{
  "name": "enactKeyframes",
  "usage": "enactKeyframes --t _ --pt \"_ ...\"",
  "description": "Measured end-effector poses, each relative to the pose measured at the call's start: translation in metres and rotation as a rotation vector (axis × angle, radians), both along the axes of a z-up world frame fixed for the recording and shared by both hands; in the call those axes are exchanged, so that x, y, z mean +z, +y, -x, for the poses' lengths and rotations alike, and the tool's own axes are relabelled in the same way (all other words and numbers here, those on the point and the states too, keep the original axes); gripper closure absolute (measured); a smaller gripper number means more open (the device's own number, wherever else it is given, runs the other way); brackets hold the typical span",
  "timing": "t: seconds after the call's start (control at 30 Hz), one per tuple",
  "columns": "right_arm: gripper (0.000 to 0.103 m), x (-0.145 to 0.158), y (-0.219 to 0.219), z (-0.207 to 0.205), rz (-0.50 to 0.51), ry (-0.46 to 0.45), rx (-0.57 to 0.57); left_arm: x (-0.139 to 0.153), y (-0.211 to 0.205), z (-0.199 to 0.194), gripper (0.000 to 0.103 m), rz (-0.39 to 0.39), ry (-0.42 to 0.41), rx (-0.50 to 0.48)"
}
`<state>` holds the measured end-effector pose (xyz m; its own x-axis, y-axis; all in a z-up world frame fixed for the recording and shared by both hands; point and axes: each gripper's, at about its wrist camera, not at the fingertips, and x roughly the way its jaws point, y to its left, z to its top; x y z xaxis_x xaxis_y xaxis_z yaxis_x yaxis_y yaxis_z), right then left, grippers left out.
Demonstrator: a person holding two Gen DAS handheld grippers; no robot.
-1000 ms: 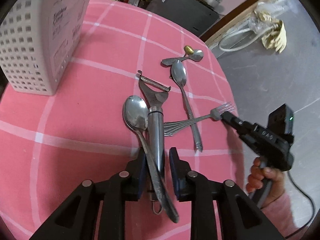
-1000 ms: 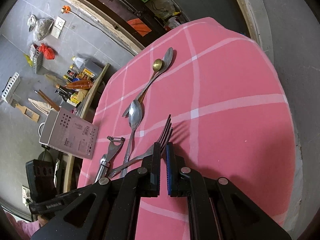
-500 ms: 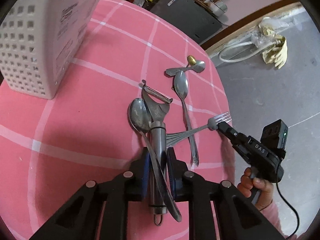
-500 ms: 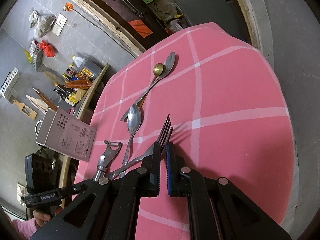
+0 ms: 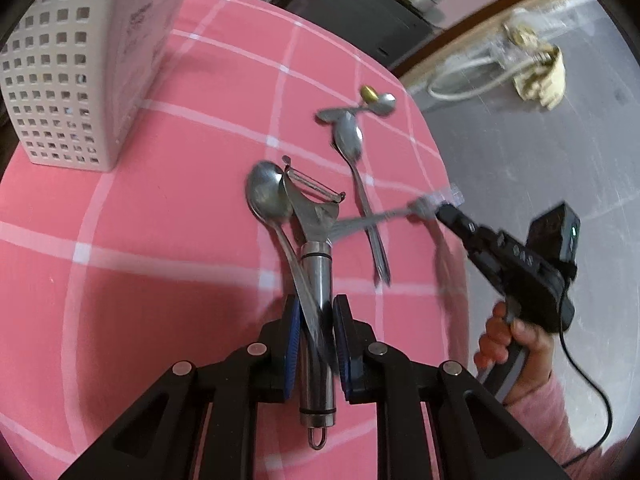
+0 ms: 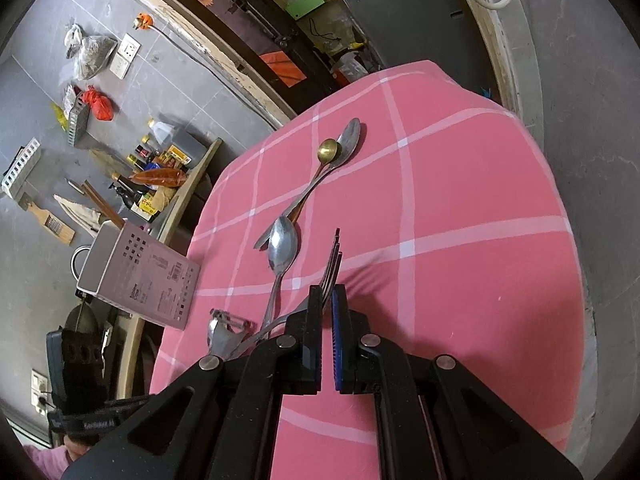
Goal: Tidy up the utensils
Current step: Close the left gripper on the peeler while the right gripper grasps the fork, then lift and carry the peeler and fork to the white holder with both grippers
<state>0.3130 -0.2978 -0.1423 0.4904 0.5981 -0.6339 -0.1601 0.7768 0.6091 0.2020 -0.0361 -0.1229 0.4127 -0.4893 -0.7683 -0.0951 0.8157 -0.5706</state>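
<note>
Clamping peeler (image 5: 316, 292) and spoon (image 5: 268, 200) together, the left gripper (image 5: 314, 344) risked dropping the spoon toward the 10 o'clock basket (image 5: 60, 92), while the right gripper (image 6: 327, 320), pinched on the forks (image 6: 334, 264), could snag them

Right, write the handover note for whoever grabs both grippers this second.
Left gripper: shut on the peeler handle, with a large spoon caught alongside.
Right gripper: shut on the fork near its tines.
On the pink table: three more spoons, one gold-bowled.
White perforated basket: stands upright at the table's edge; inside not visible.
Left: get all utensils into the basket.
</note>
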Motion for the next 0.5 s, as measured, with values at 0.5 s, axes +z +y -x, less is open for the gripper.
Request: enactKeyframes --t 0.5 --pt "0.101 0.044 -0.01 0.062 0.081 -0.114 -0.083 -0.005 -0.022 0.046 0.087 0.035 0.065 -0.125"
